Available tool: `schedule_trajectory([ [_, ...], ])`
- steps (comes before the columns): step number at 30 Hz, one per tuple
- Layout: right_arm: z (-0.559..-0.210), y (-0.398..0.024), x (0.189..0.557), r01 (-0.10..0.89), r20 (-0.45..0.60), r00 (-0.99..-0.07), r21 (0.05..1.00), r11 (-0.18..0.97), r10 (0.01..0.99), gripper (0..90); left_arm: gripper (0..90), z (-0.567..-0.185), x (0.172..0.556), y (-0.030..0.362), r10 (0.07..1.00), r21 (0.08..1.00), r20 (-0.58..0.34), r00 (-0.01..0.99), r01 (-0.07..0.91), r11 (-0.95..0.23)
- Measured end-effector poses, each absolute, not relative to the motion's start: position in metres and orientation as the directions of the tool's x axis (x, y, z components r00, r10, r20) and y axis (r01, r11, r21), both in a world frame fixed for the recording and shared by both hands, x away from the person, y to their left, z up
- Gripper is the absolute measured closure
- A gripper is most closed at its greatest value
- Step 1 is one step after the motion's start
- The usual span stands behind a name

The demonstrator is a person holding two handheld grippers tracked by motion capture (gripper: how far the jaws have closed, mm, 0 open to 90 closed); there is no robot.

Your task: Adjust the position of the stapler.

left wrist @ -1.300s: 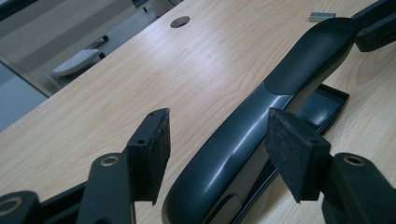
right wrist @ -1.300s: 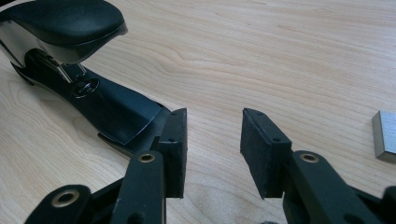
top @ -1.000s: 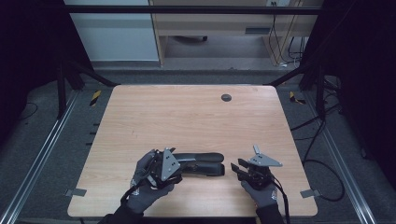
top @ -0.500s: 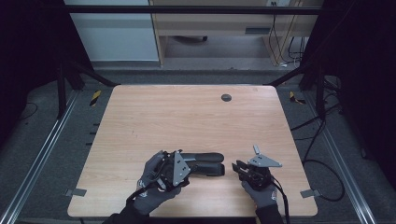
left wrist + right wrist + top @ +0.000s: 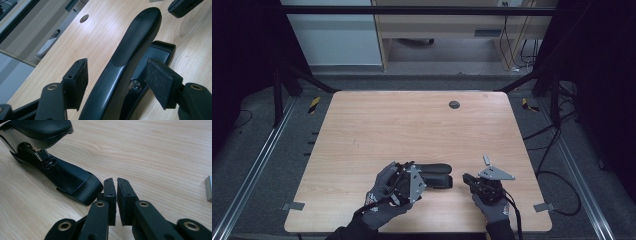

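A black stapler [image 5: 437,172] lies near the table's front edge, its top arm raised off the base [image 5: 135,37]. My left gripper [image 5: 424,179] straddles its rear end; in the left gripper view the pads [image 5: 77,80] stand on either side of the stapler [image 5: 117,67] with gaps, open. My right gripper [image 5: 467,179] rests just right of the stapler's front tip [image 5: 82,190]. Its jaws have just been closing and now stand almost together [image 5: 116,183], with nothing between them.
A small grey metal piece [image 5: 486,160] lies on the wooden table [image 5: 412,130] just behind the right gripper, at the right edge of the right gripper view [image 5: 208,187]. A round cable hole [image 5: 454,104] sits at the far middle. Cables trail off the right side.
The left gripper slid right along the stapler, further over it. The right gripper's jaws closed from wide apart to nearly touching, while that hand stayed in place.
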State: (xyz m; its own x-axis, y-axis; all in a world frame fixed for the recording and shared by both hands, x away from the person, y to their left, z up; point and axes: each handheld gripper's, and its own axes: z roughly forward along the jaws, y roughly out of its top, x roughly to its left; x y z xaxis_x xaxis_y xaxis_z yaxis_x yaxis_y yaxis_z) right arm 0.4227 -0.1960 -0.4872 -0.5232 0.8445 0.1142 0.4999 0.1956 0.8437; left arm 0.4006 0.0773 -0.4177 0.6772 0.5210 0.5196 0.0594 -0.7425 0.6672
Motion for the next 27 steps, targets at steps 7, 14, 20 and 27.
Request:
schedule_trajectory([
  [7, -0.487, -0.196, 0.422, 0.5, 0.117, -0.53, 0.843, 0.198, 0.84, 90.0, 34.2, -0.418, 0.402, 0.07, 0.502, 0.653, 0.532, 0.682, 0.047, -0.756],
  [14, -0.487, -0.196, 0.422, 0.5, 0.119, -0.533, 0.843, 0.198, 0.838, 90.0, 33.6, -0.419, 0.403, 0.061, 0.478, 0.632, 0.55, 0.685, 0.032, -0.774],
  [20, -0.487, -0.196, 0.422, 0.5, 0.12, -0.532, 0.843, 0.197, 0.838, 90.0, 33.4, -0.421, 0.405, 0.057, 0.469, 0.62, 0.562, 0.681, 0.029, -0.784],
  [27, -0.487, -0.195, 0.422, 0.503, 0.124, -0.534, 0.842, 0.196, 0.837, 90.0, 33.4, -0.422, 0.407, 0.052, 0.452, 0.597, 0.582, 0.676, 0.022, -0.802],
])
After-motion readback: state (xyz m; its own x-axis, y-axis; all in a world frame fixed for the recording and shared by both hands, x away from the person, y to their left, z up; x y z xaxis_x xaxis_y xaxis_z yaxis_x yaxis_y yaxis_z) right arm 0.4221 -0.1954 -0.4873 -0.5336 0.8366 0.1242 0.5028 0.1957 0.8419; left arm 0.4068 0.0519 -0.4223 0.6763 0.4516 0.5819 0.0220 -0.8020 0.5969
